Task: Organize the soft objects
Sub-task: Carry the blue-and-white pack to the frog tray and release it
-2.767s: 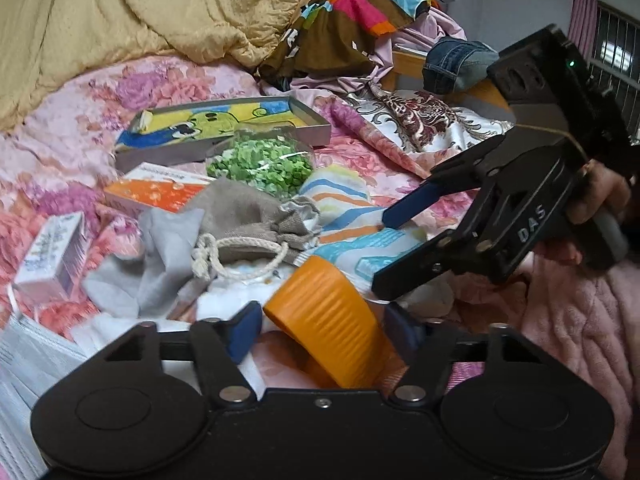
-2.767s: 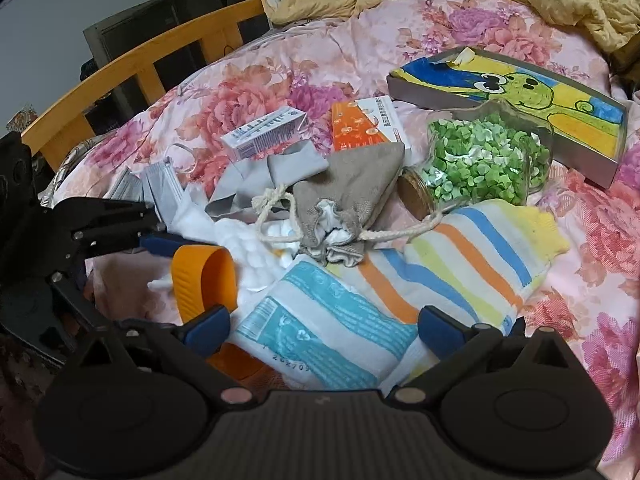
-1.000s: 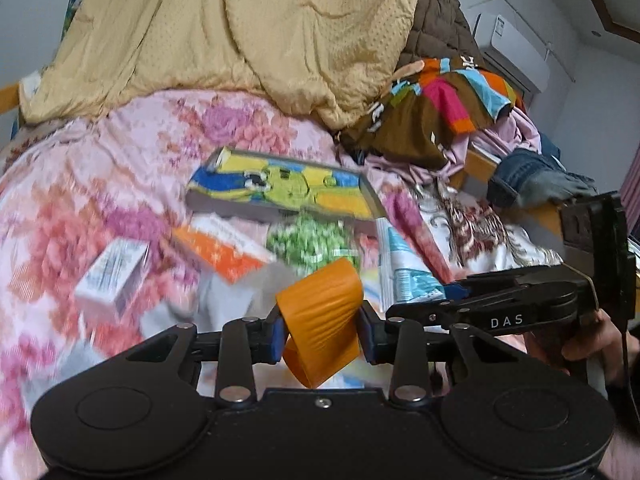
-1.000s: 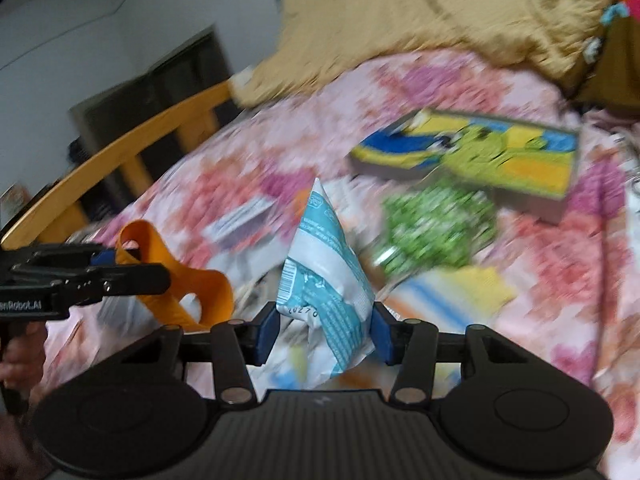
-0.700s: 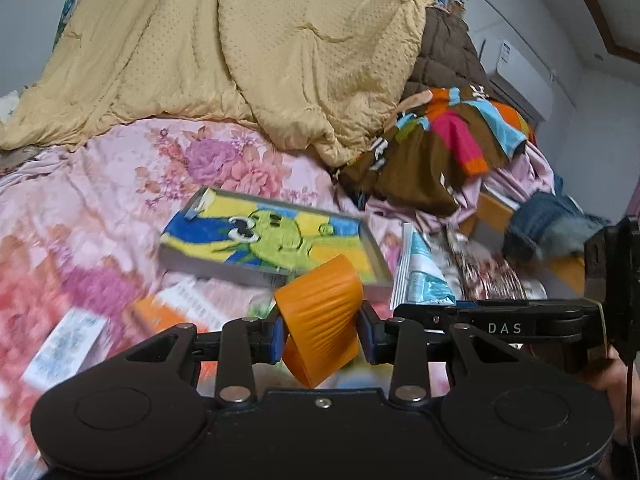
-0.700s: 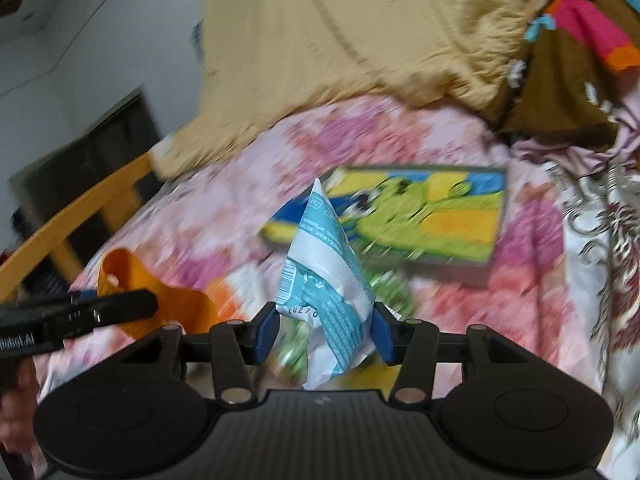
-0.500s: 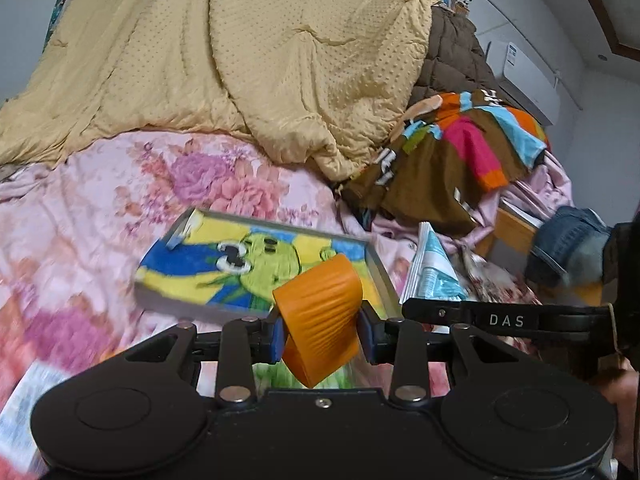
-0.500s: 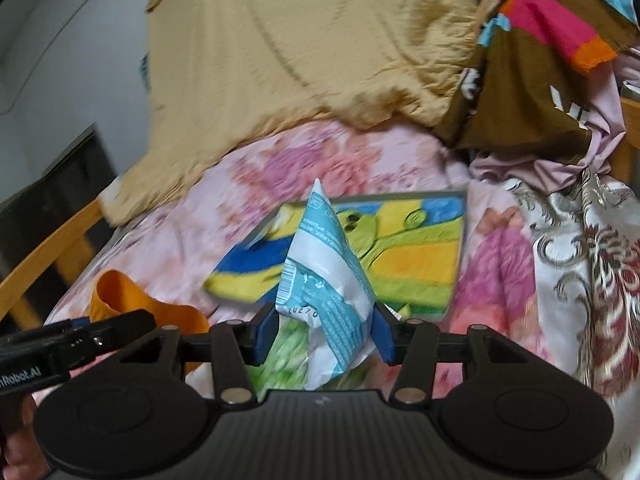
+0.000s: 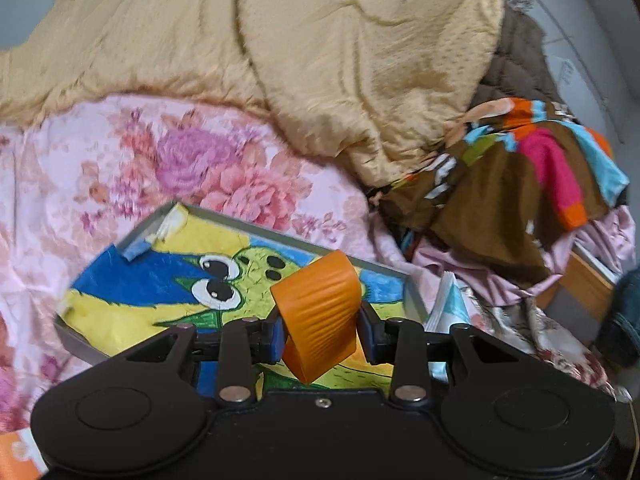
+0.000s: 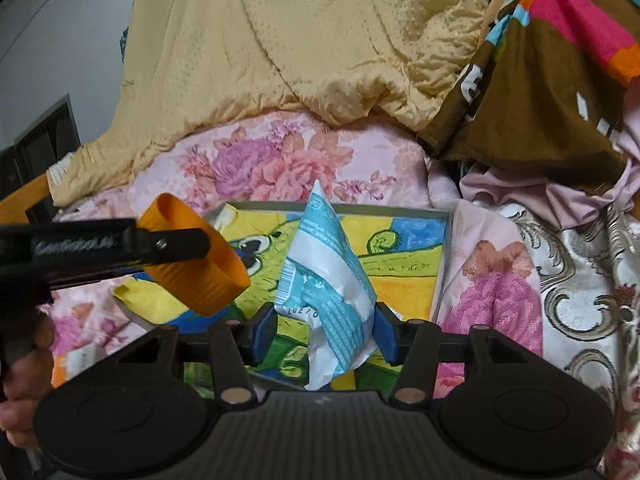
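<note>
My left gripper (image 9: 320, 332) is shut on an orange ribbed silicone band (image 9: 318, 312) and holds it above the near edge of a shallow grey tray (image 9: 224, 220) with a green and yellow cartoon lining. In the right wrist view the band (image 10: 192, 264) hangs over the tray's left side. My right gripper (image 10: 326, 332) is shut on a blue and white soft packet (image 10: 324, 292), held over the tray (image 10: 440, 264). The packet's tip (image 9: 446, 300) shows at the right in the left wrist view.
The tray lies on a pink floral bedsheet (image 9: 120, 168). A yellow quilt (image 9: 280, 48) is heaped behind it. A pile of brown and multicoloured clothes (image 9: 520, 192) lies to the right. A wooden bed rail (image 10: 20, 200) runs at the left.
Both grippers closed on their items, lifted them off the bed's clutter and carried them forward to the tray. The jar, pouch and boxes have dropped out of view.
</note>
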Demonstrator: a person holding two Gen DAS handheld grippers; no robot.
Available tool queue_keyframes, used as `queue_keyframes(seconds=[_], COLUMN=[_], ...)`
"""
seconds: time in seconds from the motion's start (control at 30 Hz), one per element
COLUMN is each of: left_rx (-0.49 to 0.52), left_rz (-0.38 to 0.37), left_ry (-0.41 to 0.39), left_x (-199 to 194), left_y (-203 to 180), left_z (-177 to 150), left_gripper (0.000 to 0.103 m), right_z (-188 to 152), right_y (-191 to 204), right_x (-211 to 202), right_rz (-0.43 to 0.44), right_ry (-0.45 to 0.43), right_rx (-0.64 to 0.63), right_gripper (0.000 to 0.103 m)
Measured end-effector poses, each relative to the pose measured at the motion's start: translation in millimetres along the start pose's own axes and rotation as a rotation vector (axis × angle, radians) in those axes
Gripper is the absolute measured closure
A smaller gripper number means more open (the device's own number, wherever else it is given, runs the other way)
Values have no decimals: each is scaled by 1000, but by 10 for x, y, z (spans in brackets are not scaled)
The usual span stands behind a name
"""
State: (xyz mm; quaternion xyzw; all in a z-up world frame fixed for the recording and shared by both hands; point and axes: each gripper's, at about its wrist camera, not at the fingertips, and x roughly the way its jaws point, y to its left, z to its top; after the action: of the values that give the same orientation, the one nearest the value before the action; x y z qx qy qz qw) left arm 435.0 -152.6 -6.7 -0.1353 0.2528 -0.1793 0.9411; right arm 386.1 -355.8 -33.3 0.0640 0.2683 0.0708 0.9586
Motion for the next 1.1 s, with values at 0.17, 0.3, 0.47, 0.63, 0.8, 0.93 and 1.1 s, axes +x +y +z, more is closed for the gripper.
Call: queue_keyframes(seconds=[0.17, 0.3, 0.47, 0.63, 0.8, 0.93, 1.1], left_rx=[-69, -103, -158, -151, -119, -117, -132], left_rz=[-10, -7, 23, 48, 57, 80, 106], left_ry=[61, 118, 134, 137, 134, 125, 105], left_x=[266, 379, 432, 450, 448, 441, 377], left_y=[73, 126, 217, 200, 140, 137, 183], left_z=[-25, -73, -114, -100, -130, -148, -141], left_gripper=[65, 65, 63, 62, 56, 45, 34], right_z=[-51, -74, -90, -98, -101, -101, -97], right_y=[-20, -13, 1, -2, 8, 26, 17], right_x=[170, 250, 276, 282, 273, 263, 253], right_rz=[1, -2, -6, -6, -10, -13, -18], right_ry=[38, 66, 81, 86, 83, 78, 71], right_rx=[-8, -29, -34, -30, -39, -53, -53], right_gripper=[45, 43, 40, 34, 28, 20, 14])
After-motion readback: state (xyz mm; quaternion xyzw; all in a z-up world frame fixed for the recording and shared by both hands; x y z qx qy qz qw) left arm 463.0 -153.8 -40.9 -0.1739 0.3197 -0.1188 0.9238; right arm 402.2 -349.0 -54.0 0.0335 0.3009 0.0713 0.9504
